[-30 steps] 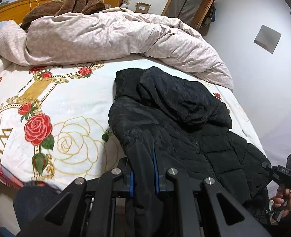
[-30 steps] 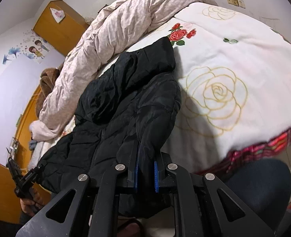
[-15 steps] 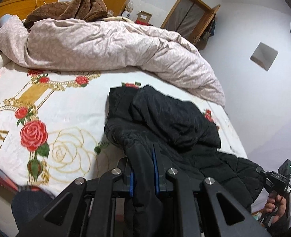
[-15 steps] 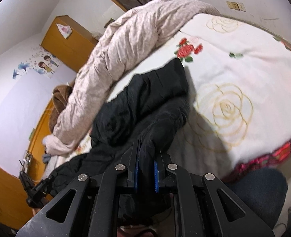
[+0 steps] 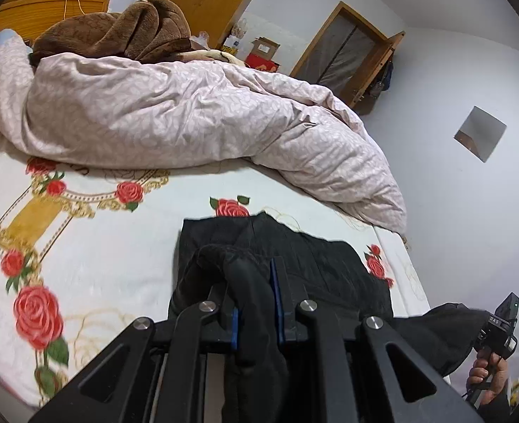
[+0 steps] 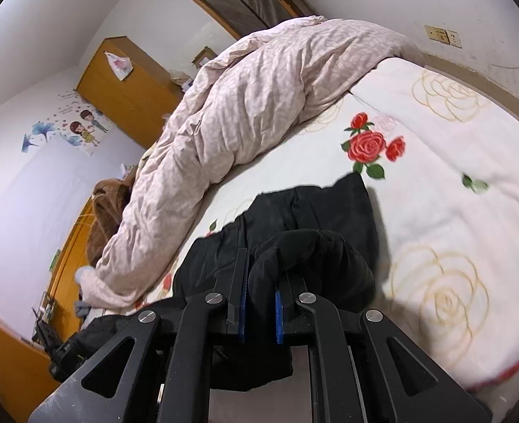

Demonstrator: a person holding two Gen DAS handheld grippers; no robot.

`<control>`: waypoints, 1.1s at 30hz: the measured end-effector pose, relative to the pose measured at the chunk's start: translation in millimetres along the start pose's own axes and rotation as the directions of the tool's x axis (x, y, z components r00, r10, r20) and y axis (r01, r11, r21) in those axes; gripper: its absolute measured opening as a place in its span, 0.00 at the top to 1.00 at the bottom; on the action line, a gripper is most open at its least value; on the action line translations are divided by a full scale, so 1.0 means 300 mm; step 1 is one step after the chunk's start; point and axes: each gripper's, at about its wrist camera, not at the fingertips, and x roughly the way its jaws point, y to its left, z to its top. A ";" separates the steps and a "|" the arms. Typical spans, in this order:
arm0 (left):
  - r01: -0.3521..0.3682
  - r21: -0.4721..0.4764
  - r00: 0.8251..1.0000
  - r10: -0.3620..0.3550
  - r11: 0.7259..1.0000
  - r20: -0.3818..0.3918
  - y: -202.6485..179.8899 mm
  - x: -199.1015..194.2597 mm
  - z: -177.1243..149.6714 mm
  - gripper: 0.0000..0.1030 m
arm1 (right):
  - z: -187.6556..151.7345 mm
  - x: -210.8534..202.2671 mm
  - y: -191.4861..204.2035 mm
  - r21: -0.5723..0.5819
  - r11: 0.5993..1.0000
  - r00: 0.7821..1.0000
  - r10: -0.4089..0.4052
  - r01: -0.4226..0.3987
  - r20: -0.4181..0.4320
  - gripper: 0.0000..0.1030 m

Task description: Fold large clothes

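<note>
A black padded jacket [image 5: 294, 264] lies on the rose-patterned bed sheet [image 5: 93, 246], bunched and partly lifted toward me. My left gripper [image 5: 255, 292] is shut on a fold of the jacket's near edge, black fabric pinched between its blue pads. In the right wrist view the same jacket [image 6: 312, 211] hangs from my right gripper [image 6: 261, 289], which is shut on another fold of the near edge. The right gripper's body and the hand holding it show at the lower right of the left wrist view [image 5: 499, 328]. The far part of the jacket rests flat on the sheet.
A pink crumpled duvet [image 5: 174, 112] lies across the far side of the bed, with a brown blanket [image 5: 125, 31] behind it. A wooden wardrobe [image 6: 125, 95] and a door [image 5: 347, 49] stand by the walls. The bed's near edge [image 6: 506, 370] runs below the grippers.
Both grippers have risen and pulled back with the jacket's near edge. The jacket has folded over itself and now covers much less of the sheet.
</note>
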 end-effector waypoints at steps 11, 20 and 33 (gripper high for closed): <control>-0.057 -0.025 0.996 0.055 0.998 -0.072 0.033 0.325 0.151 0.85 | 0.192 0.318 -0.050 0.030 0.997 0.994 -0.074 0.077 -0.083 0.89; -0.125 -0.023 0.978 0.119 0.992 -0.170 0.073 0.608 0.198 0.84 | 0.263 0.557 -0.140 0.077 0.985 0.972 -0.134 0.151 -0.193 0.85; -0.042 -0.103 0.974 0.018 0.994 -0.226 0.133 0.743 0.225 0.59 | 0.293 0.676 -0.261 0.262 0.965 0.975 0.028 0.032 -0.221 0.50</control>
